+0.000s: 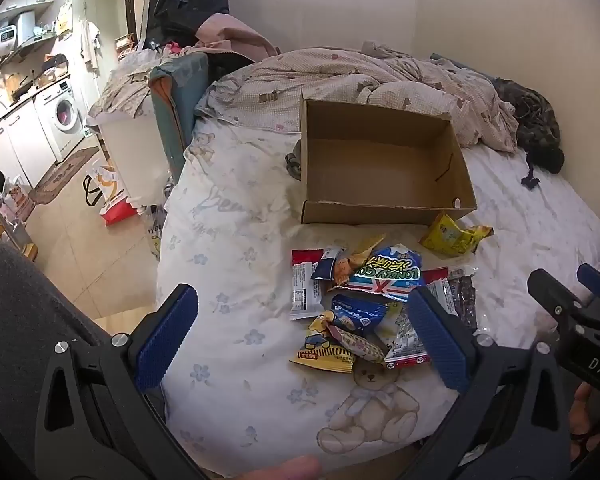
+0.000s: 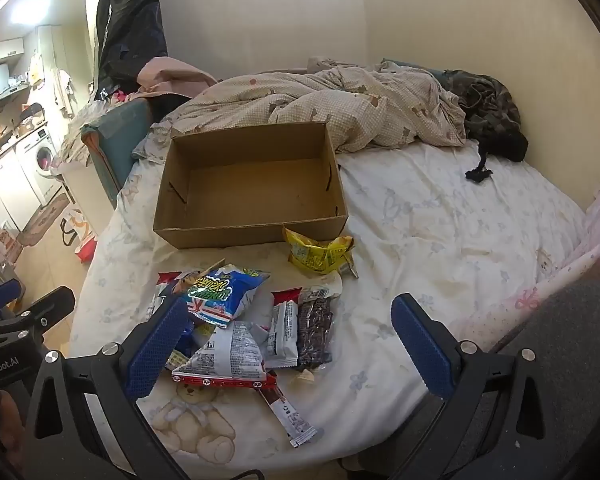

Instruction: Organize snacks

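Note:
An empty open cardboard box (image 1: 384,168) (image 2: 252,188) sits on the bed. In front of it lies a pile of snack packets, topped by a blue bag (image 1: 388,272) (image 2: 220,294). A yellow packet (image 1: 454,236) (image 2: 320,254) lies apart by the box's near right corner. A dark clear packet (image 2: 316,328) and a long bar (image 2: 290,416) lie at the pile's right edge. My left gripper (image 1: 300,332) is open above the pile's near side. My right gripper (image 2: 288,344) is open over the pile, empty.
A crumpled quilt (image 2: 340,108) and dark clothing (image 2: 488,116) lie behind the box. The bed sheet (image 2: 440,240) is bare to the right. The bed's left edge drops to the tiled floor (image 1: 84,248), with bags and a washing machine (image 1: 66,118) beyond.

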